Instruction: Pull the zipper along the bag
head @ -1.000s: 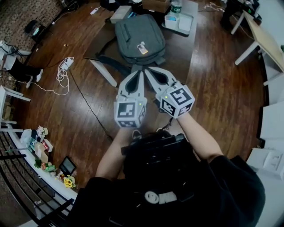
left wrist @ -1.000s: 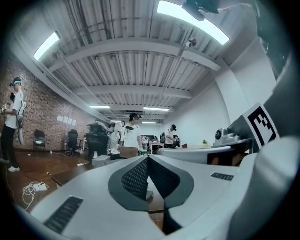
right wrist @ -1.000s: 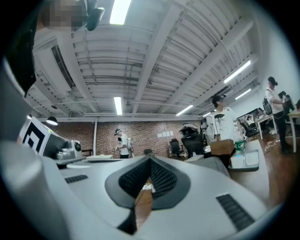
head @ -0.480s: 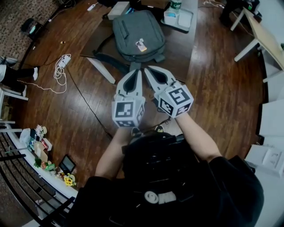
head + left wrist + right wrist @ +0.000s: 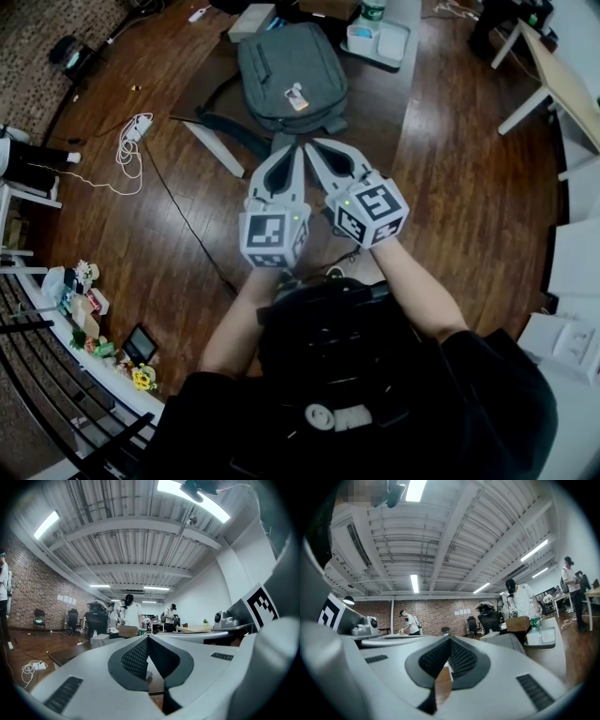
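Head view: almost nothing has moved since a moment ago. Our left gripper [image 5: 293, 153] and right gripper [image 5: 313, 148] hang side by side, short of the grey bag [image 5: 292, 80], which lies flat on the dark surface [image 5: 380, 103]. So no zipper is being pulled now. What is inside the bag is hidden. A white tray [image 5: 394, 42] beside it holds a bottle [image 5: 372, 11].

Left gripper view: the fingers [image 5: 136, 660] are squeezed together on nothing.

Right gripper view: the fingers are together too and empty, and the bag is ahead, a bit to the right

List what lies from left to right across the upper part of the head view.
White cable coil on the floor → grey backpack → white tray holding a bottle → pale table.
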